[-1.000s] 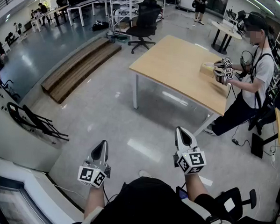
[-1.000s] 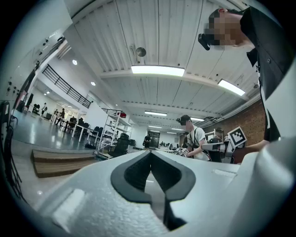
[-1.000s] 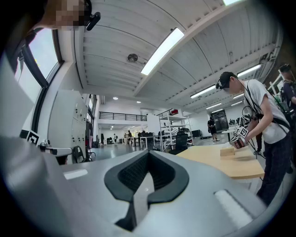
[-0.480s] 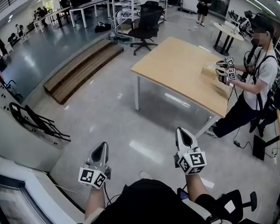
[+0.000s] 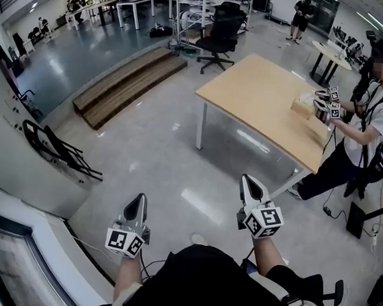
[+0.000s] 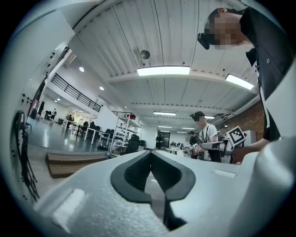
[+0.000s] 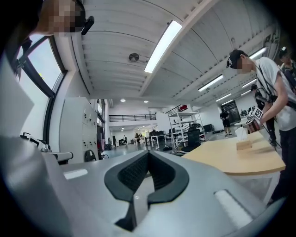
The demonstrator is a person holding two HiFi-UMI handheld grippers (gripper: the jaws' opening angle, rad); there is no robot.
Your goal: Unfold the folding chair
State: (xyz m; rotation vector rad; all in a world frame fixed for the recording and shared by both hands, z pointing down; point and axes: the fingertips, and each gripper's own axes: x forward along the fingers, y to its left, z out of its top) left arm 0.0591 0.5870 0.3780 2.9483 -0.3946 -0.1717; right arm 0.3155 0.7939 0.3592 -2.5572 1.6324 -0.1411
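So the whole view has swung round a bit since a second ago. The wooden table [image 5: 258,101] and the other person [image 5: 365,139] working at it have slid toward the right edge, and the folding chair [image 5: 57,150] now sits a little higher and further in from the left. The two grippers are in pretty much the same spot in front of the wearer as before.

The folding chair is still folded flat. It's a black tube frame down on the grey floor, leaning against the foot of the white wall [image 5: 11,172] on the left side. Nothing is touching it, and it's well apart from both grippers.

The left gripper [image 5: 138,203] is held out level over the floor with its jaws pressed together and nothing between them. In its own view the dark pads [image 6: 134,173] meet along the middle line with only the room beyond. It's the same with the right gripper [image 5: 249,183]: jaws together and empty, held out level, with its marker cube facing up. In the right gripper view the pads [image 7: 132,173] are closed up, and the table stretches off to the right behind them.

Other stuff around: long low wooden steps [image 5: 128,82] lie on the floor past the chair. A black office chair [image 5: 223,29] stands beyond the table's far corner. The other person is holding their own pair of grippers over a small box [image 5: 303,107] on the tabletop.
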